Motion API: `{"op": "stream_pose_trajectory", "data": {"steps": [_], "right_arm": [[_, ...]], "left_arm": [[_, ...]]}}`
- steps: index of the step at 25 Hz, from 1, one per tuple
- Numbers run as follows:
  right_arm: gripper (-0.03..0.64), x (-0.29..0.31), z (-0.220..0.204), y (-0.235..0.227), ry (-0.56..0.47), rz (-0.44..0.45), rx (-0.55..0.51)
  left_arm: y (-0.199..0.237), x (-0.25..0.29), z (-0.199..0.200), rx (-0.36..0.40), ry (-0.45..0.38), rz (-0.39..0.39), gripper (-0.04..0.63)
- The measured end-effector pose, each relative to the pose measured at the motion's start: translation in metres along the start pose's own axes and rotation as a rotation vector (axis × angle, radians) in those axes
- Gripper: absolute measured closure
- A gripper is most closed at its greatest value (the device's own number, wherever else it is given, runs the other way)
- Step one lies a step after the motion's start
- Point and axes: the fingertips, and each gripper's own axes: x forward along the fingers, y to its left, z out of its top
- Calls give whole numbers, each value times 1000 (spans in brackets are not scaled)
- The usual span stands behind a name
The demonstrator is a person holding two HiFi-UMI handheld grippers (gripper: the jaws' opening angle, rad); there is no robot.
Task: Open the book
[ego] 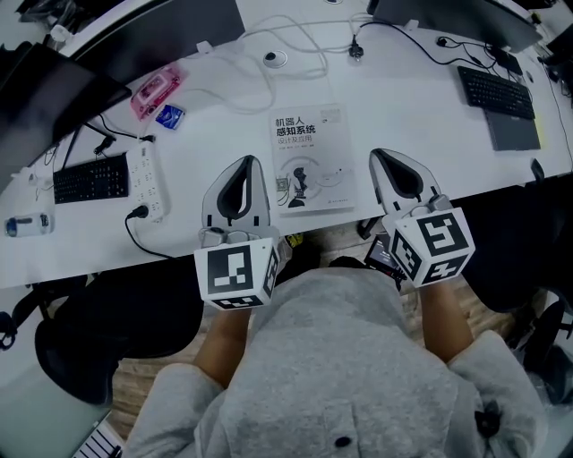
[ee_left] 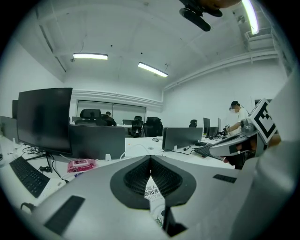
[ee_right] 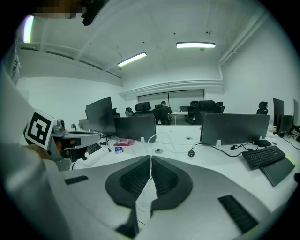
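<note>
A closed book [ego: 312, 159] with a white cover and dark Chinese print lies flat on the white desk [ego: 412, 89], near its front edge. My left gripper [ego: 246, 163] hovers just left of the book and my right gripper [ego: 380, 155] just right of it, both pointing away from me. Each is shut with nothing between its black pads. In the left gripper view the jaws [ee_left: 150, 160] meet, and a strip of the book [ee_left: 153, 193] shows below them. The right gripper view shows its jaws [ee_right: 151, 160] closed over bare desk.
A white power strip [ego: 148, 179] and black keyboard [ego: 89, 177] lie to the left, with a pink pack [ego: 155, 89] and small blue item [ego: 168, 114] behind them. Another keyboard [ego: 497, 92] sits far right. Cables [ego: 295, 40] and monitors [ego: 161, 27] line the back.
</note>
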Motion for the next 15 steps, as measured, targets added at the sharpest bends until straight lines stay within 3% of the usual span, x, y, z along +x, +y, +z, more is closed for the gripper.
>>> {"op": "stream_pose_trajectory", "data": {"steps": [15], "right_arm": [[589, 20, -23, -11, 64, -79, 40]], "left_arm": [[9, 29, -24, -12, 49, -56, 586]]}}
